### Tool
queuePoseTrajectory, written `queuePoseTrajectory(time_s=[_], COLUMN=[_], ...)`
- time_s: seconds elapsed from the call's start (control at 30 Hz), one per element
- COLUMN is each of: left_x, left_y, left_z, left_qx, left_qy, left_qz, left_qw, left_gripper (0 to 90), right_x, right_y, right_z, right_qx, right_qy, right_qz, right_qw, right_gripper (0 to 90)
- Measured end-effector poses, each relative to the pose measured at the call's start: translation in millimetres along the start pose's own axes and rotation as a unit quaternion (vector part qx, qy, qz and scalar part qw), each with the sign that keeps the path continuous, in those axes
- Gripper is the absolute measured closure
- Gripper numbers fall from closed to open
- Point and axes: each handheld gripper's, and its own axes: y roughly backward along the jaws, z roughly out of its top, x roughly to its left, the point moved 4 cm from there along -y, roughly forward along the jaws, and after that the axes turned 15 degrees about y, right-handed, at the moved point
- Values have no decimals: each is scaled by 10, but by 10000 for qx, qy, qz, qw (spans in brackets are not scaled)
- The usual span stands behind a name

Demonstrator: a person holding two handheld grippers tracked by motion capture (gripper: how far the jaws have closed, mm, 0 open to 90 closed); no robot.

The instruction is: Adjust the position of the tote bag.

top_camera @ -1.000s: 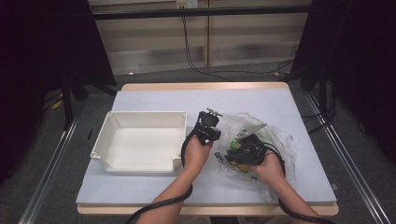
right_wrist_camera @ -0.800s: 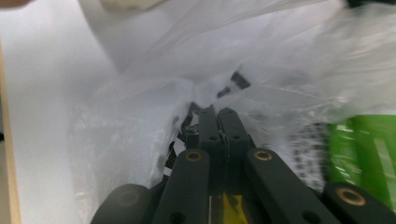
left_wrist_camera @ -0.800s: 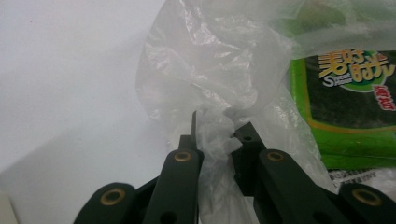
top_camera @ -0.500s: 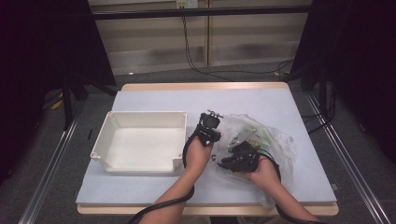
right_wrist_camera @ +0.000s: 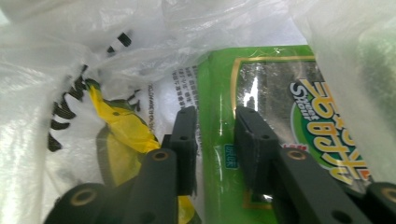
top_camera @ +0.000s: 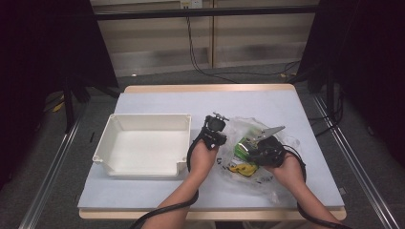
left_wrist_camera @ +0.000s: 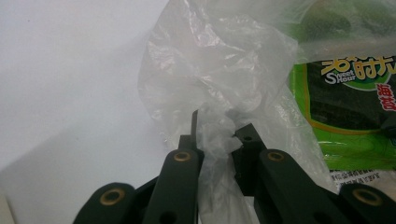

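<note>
The left tongs (left_wrist_camera: 218, 133) pinch the edge of the clear plastic bag (top_camera: 267, 143), which lies on the tabletop (top_camera: 157, 102) at three o'clock from the white tray (top_camera: 142, 121). The right tongs (right_wrist_camera: 214, 122), inside the bag, have just been opening, with the green snack pack (right_wrist_camera: 275, 93) lying between them but not squeezed yet. Nothing is out of the bag, and the tray is bare, so I think most of the job is left.
</note>
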Motion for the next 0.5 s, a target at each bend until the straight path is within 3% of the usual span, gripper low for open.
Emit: queuePoseTrajectory(time_s=[0.1,0.33,0.5], left_x=[10,22,19], left_y=[5,2,-13], left_z=[-3,-12,-32], left_qx=[8,16,6], left_qy=[14,73,78], left_qz=[12,-78,-90], left_qw=[10000,9999,9999], left_gripper=[823,819,819], right_x=[-6,-10,-10], right_y=[-6,-44,-63], right_z=[3,1,-25], right_qx=[21,220,149], right_qy=[35,159,28], right_qz=[-122,-265,-276], right_qw=[9999,9993,9995], right_gripper=[663,750,767])
